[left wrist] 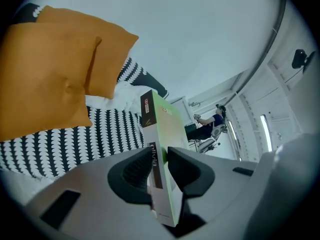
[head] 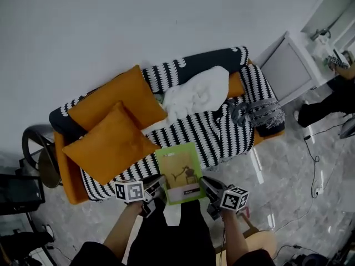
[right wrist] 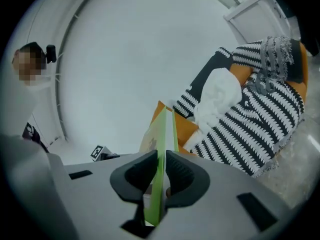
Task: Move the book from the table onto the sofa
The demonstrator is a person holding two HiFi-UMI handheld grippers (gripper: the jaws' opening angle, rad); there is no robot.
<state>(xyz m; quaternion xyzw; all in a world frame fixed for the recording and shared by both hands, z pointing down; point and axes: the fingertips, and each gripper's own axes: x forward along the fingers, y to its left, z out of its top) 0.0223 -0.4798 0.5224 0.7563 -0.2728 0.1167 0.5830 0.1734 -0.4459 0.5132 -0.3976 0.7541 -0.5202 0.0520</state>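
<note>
A green-covered book (head: 178,172) hangs in the air over the front edge of the sofa (head: 222,132), held from both sides. My left gripper (head: 157,188) is shut on its spine side; the left gripper view shows the spine (left wrist: 156,156) pinched between the dark pads. My right gripper (head: 206,189) is shut on the opposite edge, and the right gripper view shows the thin green cover (right wrist: 161,154) clamped edge-on between the pads. The sofa wears a black-and-white patterned throw.
Two orange cushions (head: 113,132) lie on the sofa's left half, and a white bundle of cloth (head: 197,95) sits at its middle. A grey fringed blanket (head: 258,114) lies at the right end. A dark chair (head: 34,148) stands left; cables (head: 316,165) cross the marble floor at right.
</note>
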